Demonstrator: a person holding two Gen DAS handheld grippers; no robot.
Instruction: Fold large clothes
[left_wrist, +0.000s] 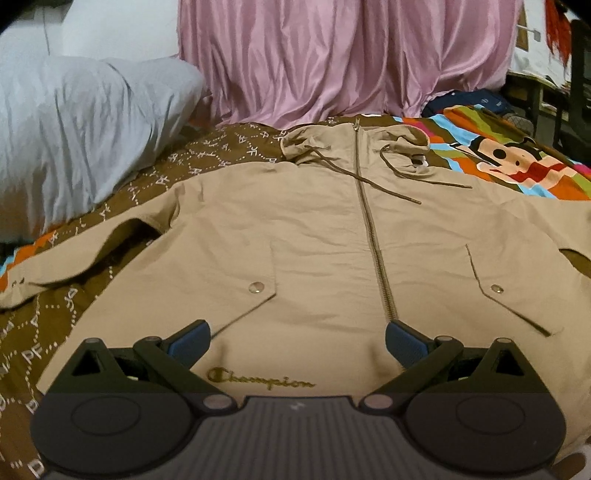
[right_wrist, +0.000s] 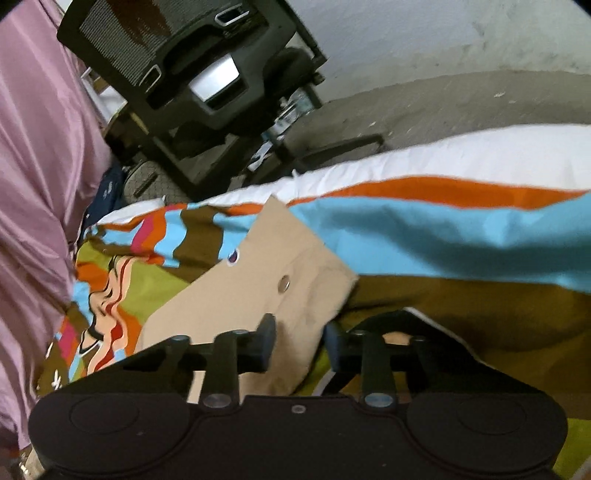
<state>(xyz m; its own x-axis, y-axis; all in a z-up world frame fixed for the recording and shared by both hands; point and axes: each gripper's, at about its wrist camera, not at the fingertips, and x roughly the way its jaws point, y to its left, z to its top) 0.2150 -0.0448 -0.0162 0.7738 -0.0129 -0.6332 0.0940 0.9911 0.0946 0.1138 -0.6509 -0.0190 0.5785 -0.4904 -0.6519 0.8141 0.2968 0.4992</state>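
A tan zip-up hooded jacket (left_wrist: 314, 236) lies flat, front up, on a bed, hood far, hem near. My left gripper (left_wrist: 297, 341) is open and empty over the hem, its blue pads either side of the lower zipper, above the gold Champion logo (left_wrist: 260, 382). In the right wrist view the jacket's sleeve cuff (right_wrist: 258, 291), with a metal snap and small logo patch, lies on the colourful bedspread (right_wrist: 443, 236). My right gripper (right_wrist: 300, 345) is open with the cuff's near part between its fingers, not clamped.
A pink curtain (left_wrist: 343, 55) hangs behind the bed. A grey pillow (left_wrist: 77, 125) lies at the far left. A black mesh office chair (right_wrist: 192, 81) stands on the grey floor beside the bed. The bedspread has brown patterned and cartoon-print areas (left_wrist: 509, 158).
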